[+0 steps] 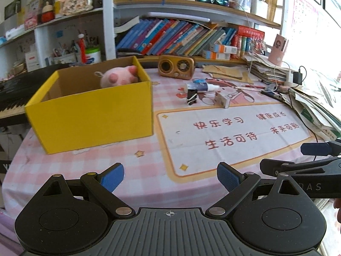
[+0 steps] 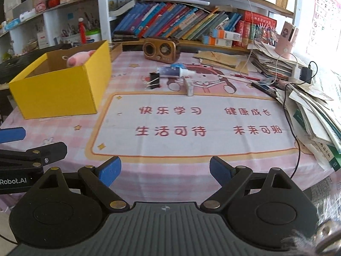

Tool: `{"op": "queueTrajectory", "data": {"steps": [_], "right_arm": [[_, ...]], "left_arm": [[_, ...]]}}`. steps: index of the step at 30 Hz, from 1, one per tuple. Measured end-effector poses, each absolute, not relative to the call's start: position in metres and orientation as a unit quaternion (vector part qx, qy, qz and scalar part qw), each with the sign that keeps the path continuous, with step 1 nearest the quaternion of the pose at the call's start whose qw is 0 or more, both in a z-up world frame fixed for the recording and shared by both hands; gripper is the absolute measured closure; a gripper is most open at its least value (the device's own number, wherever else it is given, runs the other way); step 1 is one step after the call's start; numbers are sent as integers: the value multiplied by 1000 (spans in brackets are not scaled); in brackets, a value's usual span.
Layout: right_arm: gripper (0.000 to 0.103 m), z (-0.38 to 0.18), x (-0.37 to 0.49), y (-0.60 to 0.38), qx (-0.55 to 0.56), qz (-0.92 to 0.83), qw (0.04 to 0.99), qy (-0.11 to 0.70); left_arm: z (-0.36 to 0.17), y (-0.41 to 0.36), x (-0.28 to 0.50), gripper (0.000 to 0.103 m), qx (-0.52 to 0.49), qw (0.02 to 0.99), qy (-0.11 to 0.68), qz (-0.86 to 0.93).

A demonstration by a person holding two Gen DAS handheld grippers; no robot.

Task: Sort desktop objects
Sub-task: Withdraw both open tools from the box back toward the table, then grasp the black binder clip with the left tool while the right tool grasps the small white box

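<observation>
Two grippers, left gripper and right gripper, are held wide apart and empty over the table. One pink plush is already boxed in the yellow box; a binder clip, tube and small carton are judged next, calling for a forward reach.

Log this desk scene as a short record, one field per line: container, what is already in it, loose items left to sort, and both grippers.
container: yellow box, open top, on the left of the desk mat
in container: pink plush toy
loose items: black binder clip, white and blue bottle lying on its side, small white carton, all grouped beyond the mat's printed text
left gripper: open, nothing between the fingers
right gripper: open, nothing between the fingers
</observation>
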State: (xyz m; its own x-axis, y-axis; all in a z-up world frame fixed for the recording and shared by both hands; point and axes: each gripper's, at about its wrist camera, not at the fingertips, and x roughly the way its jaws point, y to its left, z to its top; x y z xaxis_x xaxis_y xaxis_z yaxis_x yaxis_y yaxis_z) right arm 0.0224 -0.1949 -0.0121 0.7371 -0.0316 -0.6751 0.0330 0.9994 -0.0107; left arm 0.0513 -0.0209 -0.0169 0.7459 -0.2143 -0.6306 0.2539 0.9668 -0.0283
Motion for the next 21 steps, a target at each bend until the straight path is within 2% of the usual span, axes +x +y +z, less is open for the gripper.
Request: {"op": "queueTrajectory", "data": {"steps": [21], "right_arm": [[13,-25,92,-269,2,-20,920,391]], "left_arm": [[-31,-94,119,7,29,923,359,-135]]}}
